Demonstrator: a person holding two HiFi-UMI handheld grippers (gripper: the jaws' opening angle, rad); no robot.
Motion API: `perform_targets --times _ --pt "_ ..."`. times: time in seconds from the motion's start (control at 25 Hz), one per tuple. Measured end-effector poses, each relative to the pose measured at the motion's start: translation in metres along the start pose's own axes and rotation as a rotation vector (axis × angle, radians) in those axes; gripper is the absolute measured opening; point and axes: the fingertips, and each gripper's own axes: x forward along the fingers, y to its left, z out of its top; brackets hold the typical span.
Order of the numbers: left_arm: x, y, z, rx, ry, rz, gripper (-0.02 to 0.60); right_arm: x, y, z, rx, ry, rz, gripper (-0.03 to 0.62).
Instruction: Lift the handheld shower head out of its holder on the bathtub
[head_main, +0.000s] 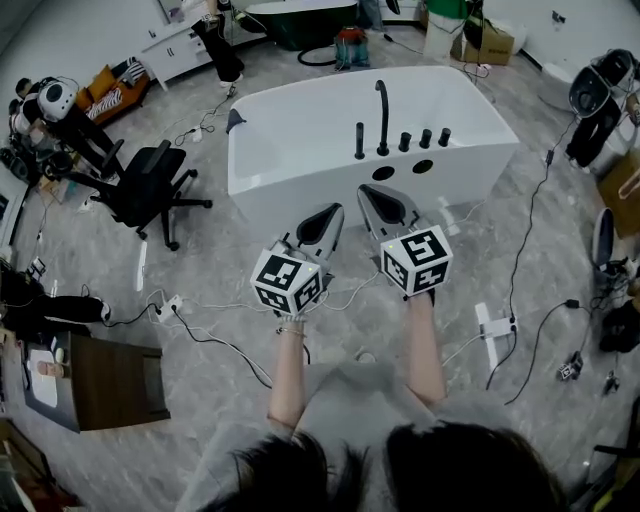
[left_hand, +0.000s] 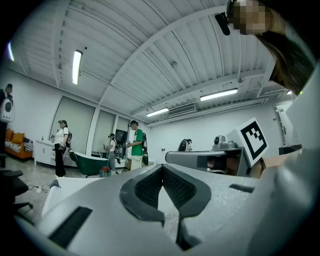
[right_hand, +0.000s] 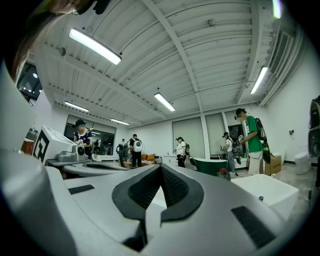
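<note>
A white bathtub (head_main: 300, 130) stands in the middle of the room in the head view. On its near rim rise a tall black curved spout (head_main: 382, 112), a short upright black handheld shower head (head_main: 360, 141) to its left, and three black knobs (head_main: 425, 138) to its right. My left gripper (head_main: 333, 212) and right gripper (head_main: 372, 198) are held level side by side just short of the tub's near wall, touching nothing. Both are shut with nothing between the jaws, as the left gripper view (left_hand: 162, 168) and right gripper view (right_hand: 160, 167) show. The tub's corner (right_hand: 265, 192) shows at the right.
A black office chair (head_main: 140, 190) stands left of the tub. Cables and a power strip (head_main: 495, 325) lie on the grey floor. A wooden cabinet (head_main: 95, 380) sits at lower left. Several people and a dark green tub (right_hand: 215, 165) are in the background.
</note>
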Motion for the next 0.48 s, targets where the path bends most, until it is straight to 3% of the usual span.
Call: perform_targets --times 0.28,0.48 --pt "0.015 0.025 -0.012 -0.014 0.028 0.013 0.005 0.027 -0.008 -0.012 0.028 0.013 0.025 0.000" --pt "0.051 0.060 -0.011 -0.022 0.006 0.007 0.005 0.061 -0.034 -0.014 -0.011 0.028 0.028 0.000"
